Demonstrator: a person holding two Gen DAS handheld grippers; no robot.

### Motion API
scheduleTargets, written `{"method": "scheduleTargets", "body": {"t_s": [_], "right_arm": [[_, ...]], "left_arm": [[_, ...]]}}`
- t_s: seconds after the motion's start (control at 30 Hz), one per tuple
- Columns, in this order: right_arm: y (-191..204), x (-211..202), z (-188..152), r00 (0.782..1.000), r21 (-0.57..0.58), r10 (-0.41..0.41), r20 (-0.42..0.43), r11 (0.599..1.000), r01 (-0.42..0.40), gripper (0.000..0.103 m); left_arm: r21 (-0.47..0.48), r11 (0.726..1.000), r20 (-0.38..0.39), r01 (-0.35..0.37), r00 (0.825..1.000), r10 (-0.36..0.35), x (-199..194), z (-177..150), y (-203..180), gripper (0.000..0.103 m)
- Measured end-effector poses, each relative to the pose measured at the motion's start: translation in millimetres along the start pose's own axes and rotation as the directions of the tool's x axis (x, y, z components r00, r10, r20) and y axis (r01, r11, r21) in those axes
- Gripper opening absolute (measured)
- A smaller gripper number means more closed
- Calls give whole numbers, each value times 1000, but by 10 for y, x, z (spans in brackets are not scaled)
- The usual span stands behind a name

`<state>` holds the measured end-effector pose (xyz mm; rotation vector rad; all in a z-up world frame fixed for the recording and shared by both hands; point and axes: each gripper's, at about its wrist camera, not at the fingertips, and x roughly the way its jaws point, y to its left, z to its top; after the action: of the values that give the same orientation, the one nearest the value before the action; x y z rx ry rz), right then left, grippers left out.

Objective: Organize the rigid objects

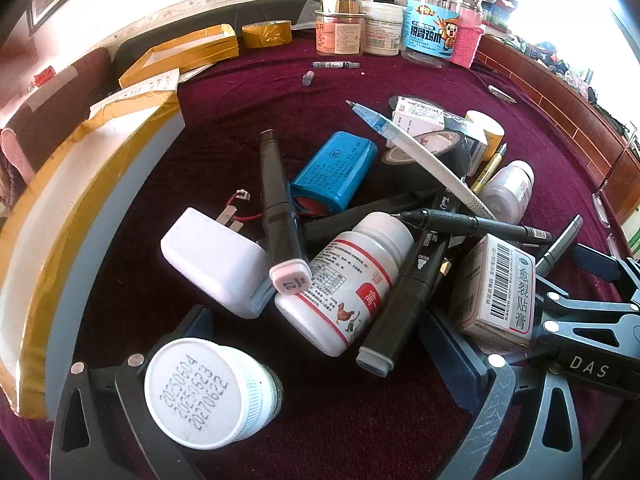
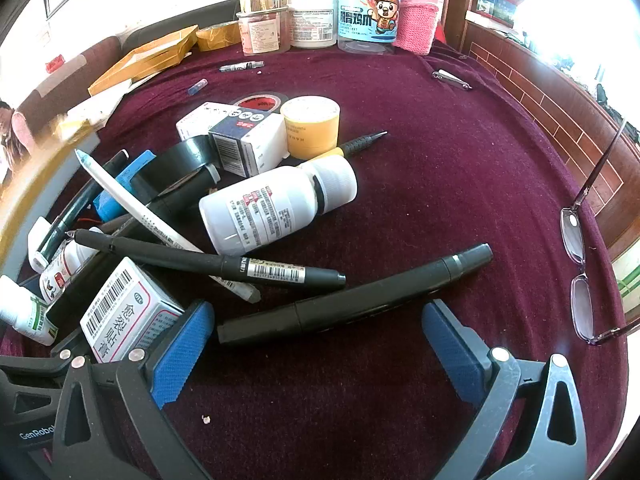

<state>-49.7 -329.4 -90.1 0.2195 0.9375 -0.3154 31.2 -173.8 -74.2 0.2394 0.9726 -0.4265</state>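
Sorting looks barely begun: the pile of pens, markers, boxes and bottles lies jumbled on the worktop ahead of both tongs. The left tongs (image 1: 320, 360) stand apart, a white date-stamped bottle (image 1: 208, 392) against the left finger. The right tongs (image 2: 320, 344) gape around a black marker (image 2: 356, 300). Eyeglasses (image 2: 580, 272) lie off right; a plaster box (image 2: 128, 312) crowds the left finger.

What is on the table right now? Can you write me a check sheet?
Surface: dark red cloth, a few crumbs.
Job's things: heap of markers, pens, a white bottle, boxes, a blue battery pack.
Clutter: jars and tape along the back edge; glasses at the right.
Grippers: left gripper and right gripper both open; a black marker lies near the right one.
Cables: red wire beside the battery.
Surroundings: taped cardboard boxes, wood panelling.
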Motion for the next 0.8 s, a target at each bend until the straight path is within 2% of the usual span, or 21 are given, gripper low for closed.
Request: {"method": "scheduleTargets", "body": {"t_s": [0.8], "right_arm": [[19,-9,4,1000,1,-1,1,1000,1,103]], "left_arm": [[-1,1000,0,-1,1000,1,-14,-6,12,102]]}}
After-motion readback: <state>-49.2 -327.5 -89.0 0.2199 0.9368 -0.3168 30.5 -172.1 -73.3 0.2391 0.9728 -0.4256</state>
